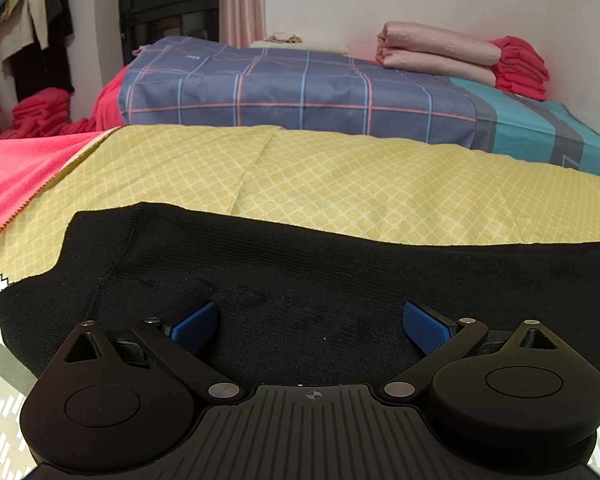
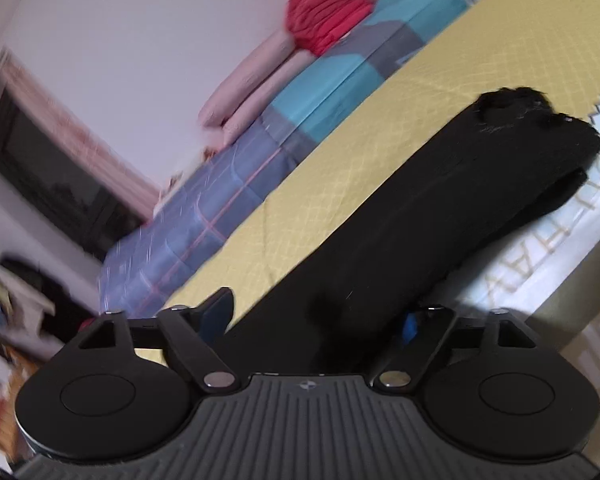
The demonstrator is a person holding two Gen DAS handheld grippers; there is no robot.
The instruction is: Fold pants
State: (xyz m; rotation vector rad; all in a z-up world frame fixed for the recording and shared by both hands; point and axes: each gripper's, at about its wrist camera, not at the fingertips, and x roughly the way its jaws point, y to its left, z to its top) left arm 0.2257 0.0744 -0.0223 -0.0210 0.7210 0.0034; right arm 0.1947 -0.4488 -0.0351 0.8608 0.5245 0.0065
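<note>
Black knit pants [image 1: 300, 272] lie across the yellow patterned cloth [image 1: 320, 184] on the bed. My left gripper [image 1: 310, 326] is open, its blue pads [image 1: 194, 326] spread wide just over the near edge of the pants. In the tilted, blurred right wrist view the pants [image 2: 440, 208] run as a long folded strip toward the leg ends at the upper right. My right gripper [image 2: 316, 320] is open, its fingers on either side of the near end of the strip; whether they touch the fabric I cannot tell.
A folded plaid blue quilt [image 1: 300, 88] lies behind the yellow cloth, with pink pillows [image 1: 436, 50] and a red blanket [image 1: 520, 68] on it. A pink-red towel [image 1: 16, 176] lies at left. Clothes hang at far left [image 1: 24, 20]. The bed's front edge shows a printed sheet [image 2: 540, 248].
</note>
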